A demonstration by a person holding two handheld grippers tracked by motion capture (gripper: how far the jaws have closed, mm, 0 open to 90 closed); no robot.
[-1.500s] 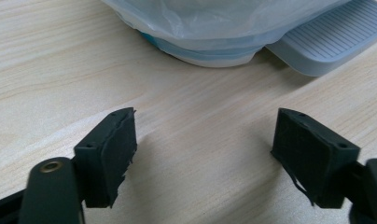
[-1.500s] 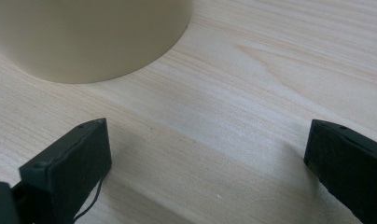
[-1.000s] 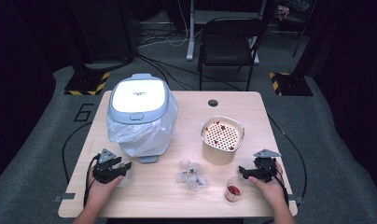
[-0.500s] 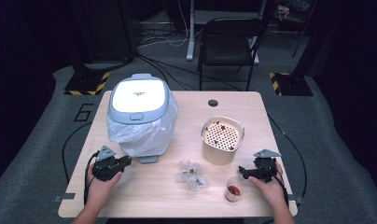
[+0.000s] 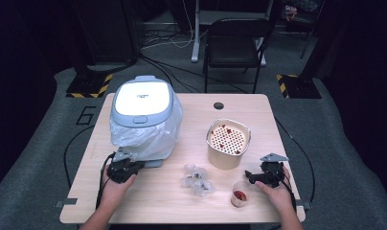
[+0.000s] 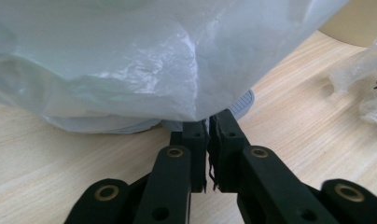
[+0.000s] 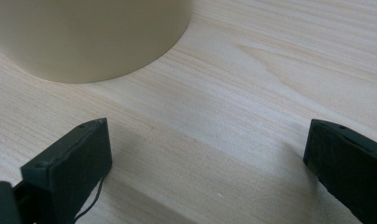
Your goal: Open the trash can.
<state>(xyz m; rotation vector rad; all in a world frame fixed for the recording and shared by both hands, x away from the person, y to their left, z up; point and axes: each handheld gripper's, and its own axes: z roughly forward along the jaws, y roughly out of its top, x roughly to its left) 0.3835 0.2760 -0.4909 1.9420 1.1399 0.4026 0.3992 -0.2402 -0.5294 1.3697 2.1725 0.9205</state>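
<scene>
A white and grey lidded appliance (image 5: 142, 100) stands at the table's left, wrapped in a clear plastic bag (image 5: 148, 134). My left gripper (image 5: 134, 166) sits at the bag's lower front edge. In the left gripper view its jaws (image 6: 208, 122) have just been closing and now stand almost together, pinching the hem of the bag (image 6: 130, 60) at their tips. My right gripper (image 5: 249, 176) rests near the table's front right, open, with bare wood between its fingers (image 7: 207, 140). The cream pot (image 7: 84, 32) lies just beyond it.
A cream pot with a perforated insert (image 5: 228, 141) stands right of centre. A small clear cup with red bits (image 5: 241, 193) sits by my right gripper. Crumpled clear plastic (image 5: 196, 178) lies mid-front. A chair (image 5: 234, 43) stands behind the table (image 5: 191, 108).
My left gripper has moved forward and a little up to the bag's edge, and its jaws have closed on the hem. The right hand has stayed still.
</scene>
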